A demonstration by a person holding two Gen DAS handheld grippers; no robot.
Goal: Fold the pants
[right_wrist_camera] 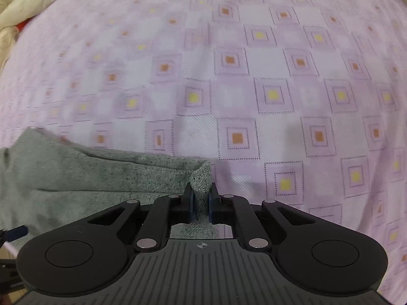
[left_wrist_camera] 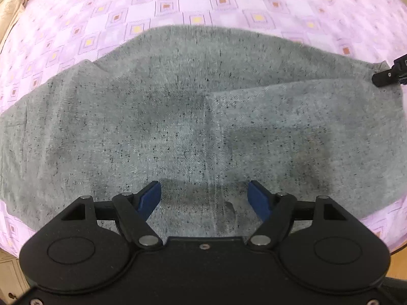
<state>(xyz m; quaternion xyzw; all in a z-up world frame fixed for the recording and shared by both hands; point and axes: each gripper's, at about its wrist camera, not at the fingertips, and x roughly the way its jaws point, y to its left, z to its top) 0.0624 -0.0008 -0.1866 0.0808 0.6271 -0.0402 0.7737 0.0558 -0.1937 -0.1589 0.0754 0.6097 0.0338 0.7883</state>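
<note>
Grey speckled pants (left_wrist_camera: 178, 106) lie spread across the pink patterned bed, with one layer folded over on the right side. My left gripper (left_wrist_camera: 204, 198) is open above the near edge of the pants, holding nothing. My right gripper (right_wrist_camera: 201, 202) is shut on a corner of the pants (right_wrist_camera: 76, 178), pinching the fabric edge between its blue pads. The right gripper's tip also shows in the left wrist view (left_wrist_camera: 389, 73) at the pants' far right corner.
The pink bedsheet (right_wrist_camera: 254, 76) with small orange and yellow squares covers the bed. A cream blanket (right_wrist_camera: 28, 7) is bunched at the far left corner. A wooden floor or furniture edge (left_wrist_camera: 10, 274) shows at the near left.
</note>
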